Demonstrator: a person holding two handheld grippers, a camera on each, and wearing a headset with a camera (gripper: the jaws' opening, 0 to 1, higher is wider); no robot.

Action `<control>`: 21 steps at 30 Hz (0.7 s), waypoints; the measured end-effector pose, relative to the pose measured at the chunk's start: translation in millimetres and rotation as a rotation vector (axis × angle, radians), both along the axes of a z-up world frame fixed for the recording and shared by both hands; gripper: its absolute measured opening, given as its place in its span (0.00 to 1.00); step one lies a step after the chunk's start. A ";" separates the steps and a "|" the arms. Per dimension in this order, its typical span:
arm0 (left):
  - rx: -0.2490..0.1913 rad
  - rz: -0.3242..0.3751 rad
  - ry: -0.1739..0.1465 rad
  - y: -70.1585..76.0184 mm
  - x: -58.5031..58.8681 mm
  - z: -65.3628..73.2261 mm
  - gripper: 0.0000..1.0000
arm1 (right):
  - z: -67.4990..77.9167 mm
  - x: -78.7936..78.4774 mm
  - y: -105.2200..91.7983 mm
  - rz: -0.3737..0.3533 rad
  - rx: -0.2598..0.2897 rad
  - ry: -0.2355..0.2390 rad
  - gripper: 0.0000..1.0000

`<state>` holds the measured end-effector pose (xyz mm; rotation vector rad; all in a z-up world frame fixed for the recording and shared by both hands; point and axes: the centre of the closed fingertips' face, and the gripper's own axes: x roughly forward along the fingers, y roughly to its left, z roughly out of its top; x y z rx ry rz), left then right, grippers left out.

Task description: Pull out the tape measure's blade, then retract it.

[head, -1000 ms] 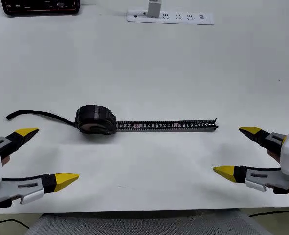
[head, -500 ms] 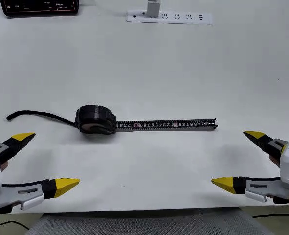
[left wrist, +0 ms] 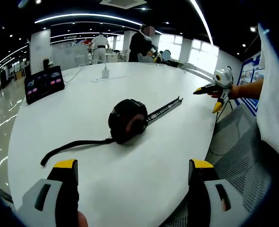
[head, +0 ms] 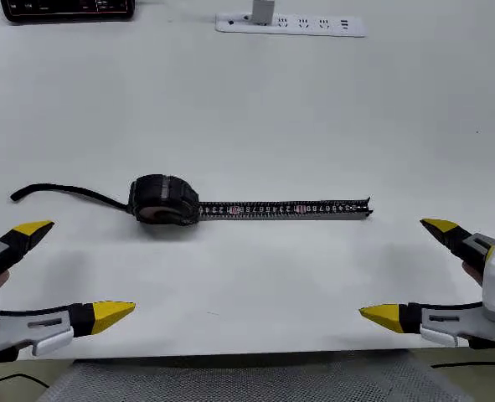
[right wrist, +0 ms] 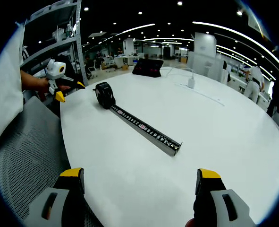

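Note:
A black tape measure [head: 163,200] lies on the white table [head: 255,117], its blade [head: 285,208] drawn out to the right and ending in a hook near the middle right. A black wrist strap [head: 59,194] trails off to its left. My left gripper [head: 84,268] stands open near the front left edge, well short of the case. My right gripper [head: 409,270] is open at the front right, below and to the right of the blade's end. The left gripper view shows the case [left wrist: 128,120] ahead between the yellow tips, and the right gripper view shows the blade [right wrist: 146,130] lying ahead.
A white power strip [head: 291,24] lies at the table's far edge, and a dark tablet [head: 67,8] at the far left. A grey mesh chair seat [head: 230,381] sits below the front edge. People stand far off in the room behind the table [left wrist: 144,40].
Both grippers have drawn back a little toward the front edge and outward. The tape measure and its blade lie as before.

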<state>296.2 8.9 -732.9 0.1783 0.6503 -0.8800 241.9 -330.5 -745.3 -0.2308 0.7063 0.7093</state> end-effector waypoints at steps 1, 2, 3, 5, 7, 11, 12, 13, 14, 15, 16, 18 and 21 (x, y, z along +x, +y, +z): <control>0.005 -0.006 0.001 -0.7 -1.1 -1.2 0.94 | -2.2 -0.8 0.1 0.004 -0.007 0.001 0.97; 0.007 -0.008 0.000 -0.9 -1.2 -1.6 0.94 | -2.8 -0.8 -0.1 0.004 -0.007 0.000 0.97; 0.007 -0.007 0.000 -0.9 -1.2 -1.9 0.94 | -3.0 -0.8 -0.4 0.002 -0.005 0.001 0.97; -0.002 0.000 0.002 -1.7 -0.8 -1.3 0.94 | -3.2 -0.7 -1.3 -0.003 -0.002 -0.002 0.97; -0.004 0.002 0.001 -2.6 -1.3 -0.7 0.94 | -3.1 -0.8 -2.2 -0.007 -0.002 -0.003 0.97; -0.007 0.006 0.002 -3.7 -0.8 -0.3 0.94 | -3.8 -1.0 -5.1 -0.018 0.001 -0.005 0.96; -0.010 0.006 0.002 -4.2 -0.7 0.0 0.94 | -3.9 -1.2 -4.9 -0.019 0.001 -0.004 0.96; -0.011 0.007 0.003 -5.0 -0.7 0.3 0.94 | -3.9 -1.1 -5.3 -0.020 -0.001 -0.007 0.97; -0.011 0.006 0.003 -5.4 -0.8 0.5 0.94 | -3.8 -0.8 -5.6 -0.022 0.000 -0.008 0.96; -0.011 0.006 0.004 -5.6 -0.8 0.2 0.94 | -3.6 -0.6 -5.8 -0.024 0.001 -0.010 0.96; -0.014 0.003 0.004 -6.5 -0.9 0.6 0.93 | -3.4 -0.4 -6.6 -0.025 0.001 -0.010 0.96; -0.017 0.005 0.004 -7.1 -0.3 1.0 0.93 | -2.1 0.5 -5.8 -0.037 0.021 -0.011 0.97; -0.016 0.003 0.005 -7.5 -0.8 0.9 0.93 | -2.4 -0.6 -4.6 -0.029 0.014 -0.011 0.97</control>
